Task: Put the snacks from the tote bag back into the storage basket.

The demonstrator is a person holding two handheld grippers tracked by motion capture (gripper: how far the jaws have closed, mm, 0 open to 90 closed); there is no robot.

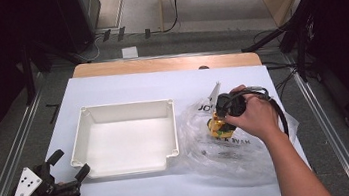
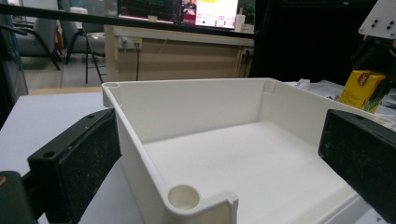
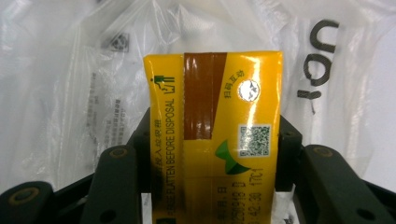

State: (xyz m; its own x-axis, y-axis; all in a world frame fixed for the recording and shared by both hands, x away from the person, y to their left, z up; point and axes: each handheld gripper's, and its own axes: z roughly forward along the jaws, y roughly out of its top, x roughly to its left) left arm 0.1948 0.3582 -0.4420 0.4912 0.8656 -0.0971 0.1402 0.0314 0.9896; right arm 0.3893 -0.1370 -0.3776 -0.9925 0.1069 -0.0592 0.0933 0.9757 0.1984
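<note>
A yellow drink carton (image 3: 212,116) with a brown band stands between the jaws of my right gripper (image 3: 212,158), which is shut on its two sides. From above, that gripper (image 1: 222,117) and the carton (image 1: 218,129) sit over a crumpled clear plastic bag (image 1: 221,163) at the table's right. My left gripper (image 1: 72,163) rests at the front left, open, pointing at the near left corner of a white tray (image 1: 125,105). In the left gripper view its black jaws (image 2: 219,154) stand wide on either side of the tray's corner (image 2: 187,198), with the carton (image 2: 362,88) beyond at the far right.
The white tray is empty and takes up the table's middle. The printed plastic bag (image 3: 70,70) spreads under and around the carton. The table's wooden far edge (image 1: 166,64) lies behind; metal rails run along both sides.
</note>
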